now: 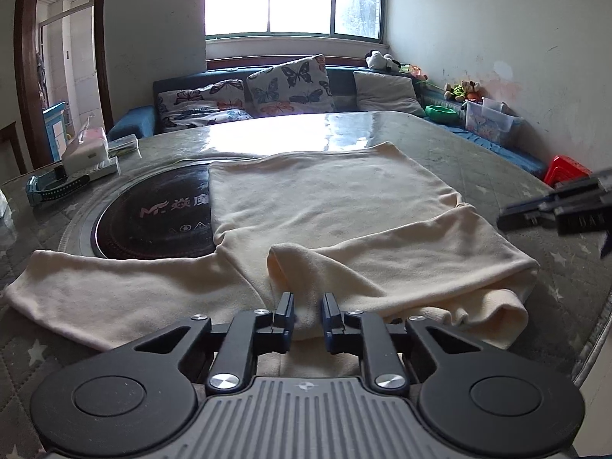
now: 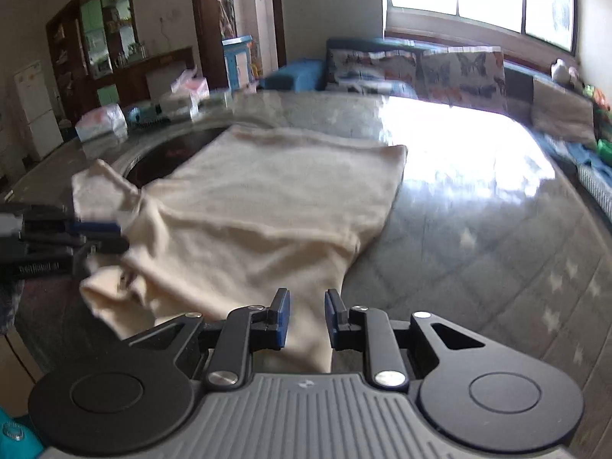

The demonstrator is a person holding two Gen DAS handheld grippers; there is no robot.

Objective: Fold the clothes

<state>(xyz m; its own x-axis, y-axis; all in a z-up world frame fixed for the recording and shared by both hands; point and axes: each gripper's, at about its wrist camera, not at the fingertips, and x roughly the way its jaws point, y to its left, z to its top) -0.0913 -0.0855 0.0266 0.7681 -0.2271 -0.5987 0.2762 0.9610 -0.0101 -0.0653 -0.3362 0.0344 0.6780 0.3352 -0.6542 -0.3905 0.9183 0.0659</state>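
Note:
A cream long-sleeved top [image 1: 329,206] lies spread on the round table [image 1: 478,160], body toward the window, one sleeve stretched left and one folded across the near side. My left gripper [image 1: 308,315] sits low over the near edge of the top, jaws a little apart with a ridge of cloth between them. My right gripper [image 2: 307,315] hovers over the top's [image 2: 267,210] near right sleeve, jaws apart with cloth showing between them. Each gripper shows at the edge of the other's view, the right one [image 1: 554,210] and the left one [image 2: 76,229].
A black induction plate [image 1: 153,218] is set in the table under the top's left side. Boxes, a tissue pack and a blue watch [image 1: 42,187] lie at the table's far left. A sofa with butterfly cushions [image 1: 290,84] runs behind, a red stool [image 1: 566,168] stands at right.

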